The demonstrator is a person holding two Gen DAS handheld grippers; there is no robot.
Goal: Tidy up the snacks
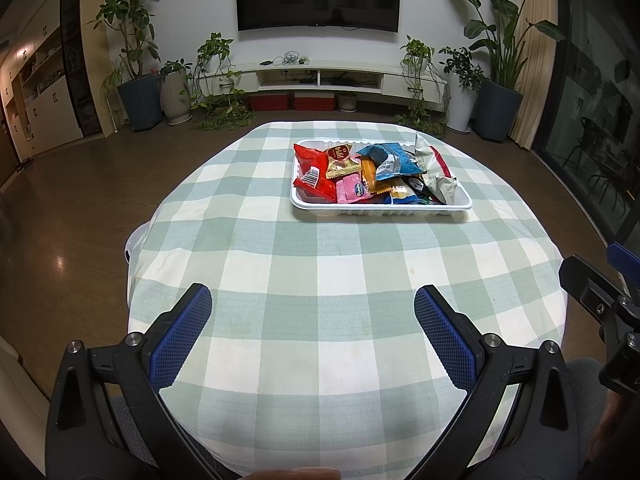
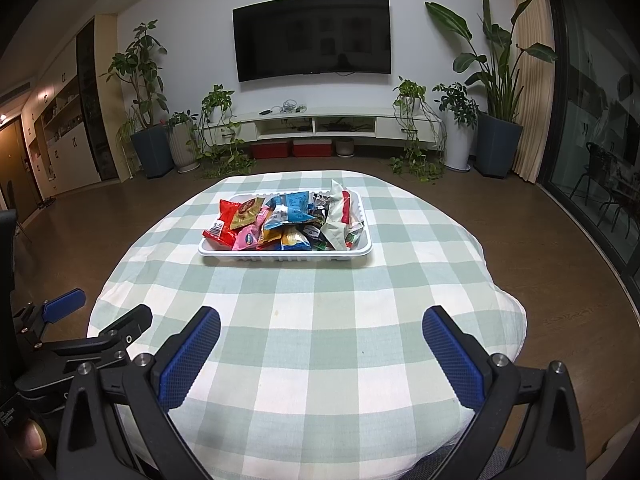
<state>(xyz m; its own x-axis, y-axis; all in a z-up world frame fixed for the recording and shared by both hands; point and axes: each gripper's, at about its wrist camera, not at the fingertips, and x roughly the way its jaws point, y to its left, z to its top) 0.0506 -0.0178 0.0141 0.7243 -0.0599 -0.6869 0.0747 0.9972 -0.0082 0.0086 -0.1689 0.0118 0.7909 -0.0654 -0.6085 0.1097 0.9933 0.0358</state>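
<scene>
A white plastic tray (image 1: 380, 205) (image 2: 284, 254) sits at the far middle of the table and holds several snack packets: a red one (image 1: 314, 168) (image 2: 224, 222), a gold one (image 1: 340, 160), a pink one (image 1: 350, 190), a blue one (image 1: 394, 160) (image 2: 290, 208) and a white crumpled one (image 1: 434, 168) (image 2: 338, 216). My left gripper (image 1: 314, 306) is open and empty above the near table edge. My right gripper (image 2: 320, 326) is open and empty, also near the front edge, well short of the tray.
The table is covered by a green and white checked cloth (image 1: 320, 272) (image 2: 304, 312). The right gripper's body shows at the right edge of the left wrist view (image 1: 600, 300). Behind the table stand a TV cabinet (image 2: 320, 126) and potted plants (image 2: 148, 148).
</scene>
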